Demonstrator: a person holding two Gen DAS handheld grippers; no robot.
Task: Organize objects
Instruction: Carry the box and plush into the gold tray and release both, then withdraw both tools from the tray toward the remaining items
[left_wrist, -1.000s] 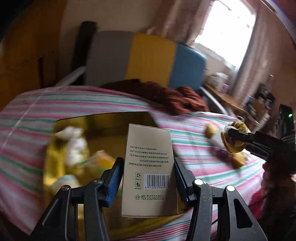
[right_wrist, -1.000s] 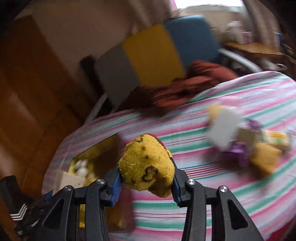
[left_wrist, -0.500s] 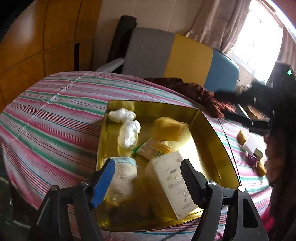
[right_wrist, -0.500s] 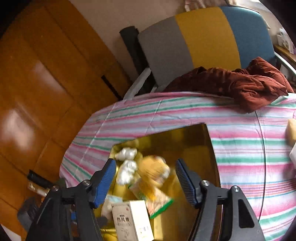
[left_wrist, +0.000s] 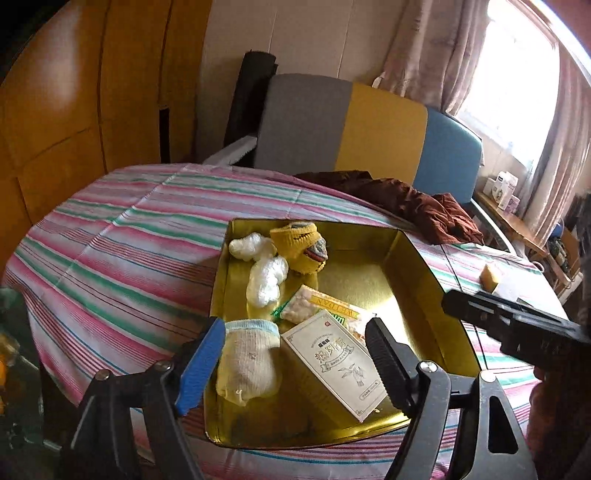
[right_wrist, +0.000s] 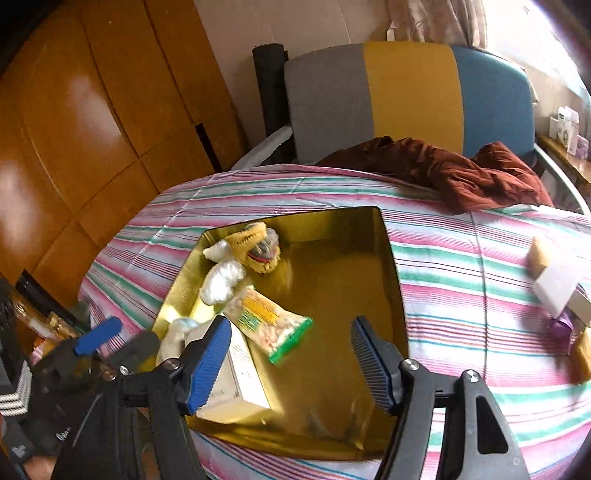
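Observation:
A gold tray (left_wrist: 417, 243) sits on the striped tablecloth. In it lie a beige box (left_wrist: 332, 362), a white sock (left_wrist: 247, 362), a snack packet (left_wrist: 317, 306), white plastic wads (left_wrist: 264, 280) and a yellow sock (left_wrist: 299, 247) in the far corner. My left gripper (left_wrist: 295, 323) hovers over the tray's near end. Its jaws are opening, and the box and white sock lie loose below them. My right gripper (right_wrist: 290, 321) stands open above the tray (right_wrist: 384, 236), with nothing pressed between its pads. The yellow sock (right_wrist: 255, 247) rests well ahead of it.
A brown cloth (left_wrist: 406, 199) is heaped at the table's far edge, before a grey, yellow and blue chair (left_wrist: 351, 125). Several loose items (right_wrist: 554, 280) lie on the tablecloth to the right of the tray. Wooden panels stand on the left.
The left gripper let go of the beige box, which now lies flat in the tray. The right gripper swung over the tray and released the yellow sock into its far corner. Both jaws widened.

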